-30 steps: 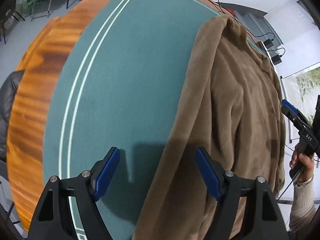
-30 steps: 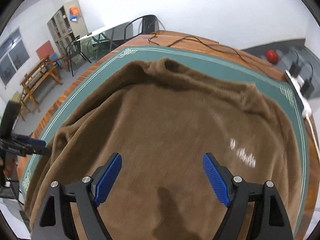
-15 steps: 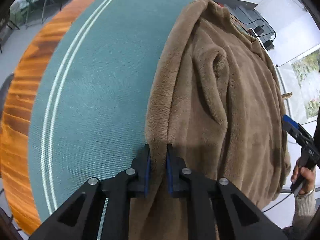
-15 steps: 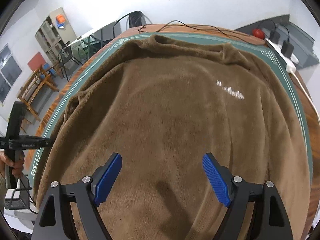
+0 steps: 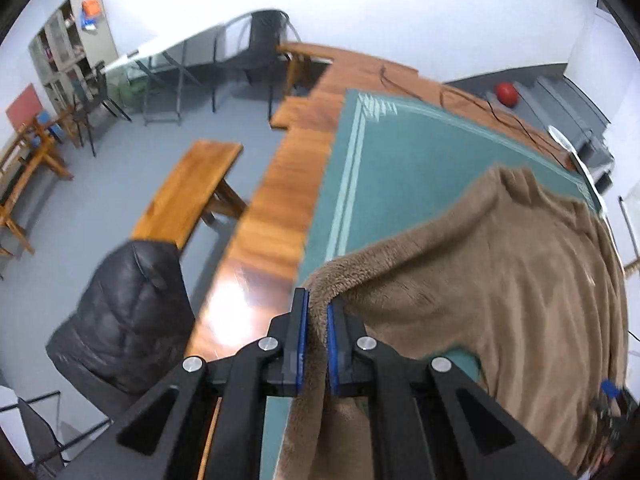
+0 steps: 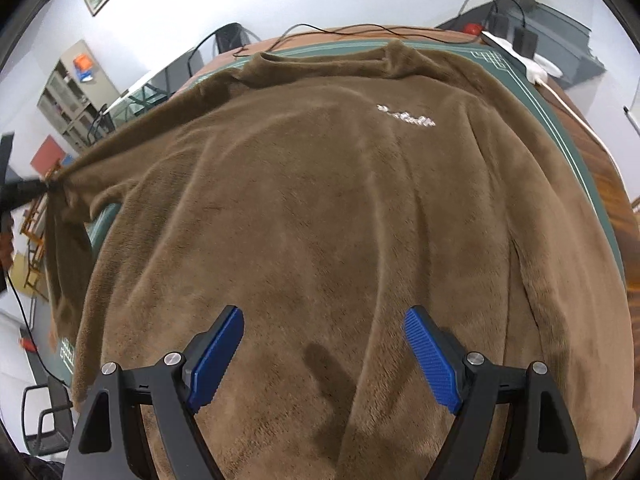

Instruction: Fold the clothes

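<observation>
On the left, a dark padded jacket (image 5: pixel 124 312) hung beside the wooden table (image 5: pixel 276 200), and a wooden bench (image 5: pixel 188 192) stood on the grey floor beyond it. The left gripper (image 5: pixel 316 320) was clamped on the edge of the brown fleece top (image 6: pixel 340 208), lifting that edge clear of the green mat (image 5: pixel 400 176) while the rest of the top lay spread across the mat. To the right, the right gripper (image 6: pixel 324 356) hung just over the middle of the top with its blue fingers (image 6: pixel 430 360) spread wide, holding nothing.
</observation>
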### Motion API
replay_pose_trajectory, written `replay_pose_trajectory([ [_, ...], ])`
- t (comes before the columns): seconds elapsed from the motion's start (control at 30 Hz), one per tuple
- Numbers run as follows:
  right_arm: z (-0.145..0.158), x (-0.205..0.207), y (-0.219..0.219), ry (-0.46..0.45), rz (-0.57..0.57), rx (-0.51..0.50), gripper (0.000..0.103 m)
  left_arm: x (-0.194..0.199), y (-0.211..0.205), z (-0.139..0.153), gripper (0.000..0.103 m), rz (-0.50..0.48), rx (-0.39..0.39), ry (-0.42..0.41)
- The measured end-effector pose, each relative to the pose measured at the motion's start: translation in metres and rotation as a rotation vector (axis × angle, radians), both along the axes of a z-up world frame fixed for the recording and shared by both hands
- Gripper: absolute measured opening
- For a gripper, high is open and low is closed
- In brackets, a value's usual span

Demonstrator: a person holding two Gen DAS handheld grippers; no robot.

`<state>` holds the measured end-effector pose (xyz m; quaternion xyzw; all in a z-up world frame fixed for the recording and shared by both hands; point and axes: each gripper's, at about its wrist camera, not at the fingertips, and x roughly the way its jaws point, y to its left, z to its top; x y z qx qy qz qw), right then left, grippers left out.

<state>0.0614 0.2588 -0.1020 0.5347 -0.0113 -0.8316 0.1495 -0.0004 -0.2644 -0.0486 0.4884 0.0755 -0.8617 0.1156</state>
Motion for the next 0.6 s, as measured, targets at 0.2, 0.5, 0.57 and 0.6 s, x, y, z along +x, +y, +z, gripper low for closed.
replay_pose_trajectory([
  [0.2,-0.009,0.003,-0.003,-0.026,-0.016,0.023,0.085,-0.047,-0.019,0.009,0.010,0.063,-0.044,0.035],
  [0.5,-0.024,0.007,0.006,-0.077,-0.060,0.030,0.085,-0.079,-0.002,-0.042,0.015,0.025,-0.149,-0.116],
  [0.57,-0.023,0.007,0.009,-0.076,-0.066,0.026,0.085,-0.073,0.000,-0.046,0.020,0.023,-0.150,-0.129],
  [0.6,-0.021,0.007,0.011,-0.073,-0.071,0.024,0.085,-0.068,0.001,-0.046,0.023,0.022,-0.138,-0.131],
])
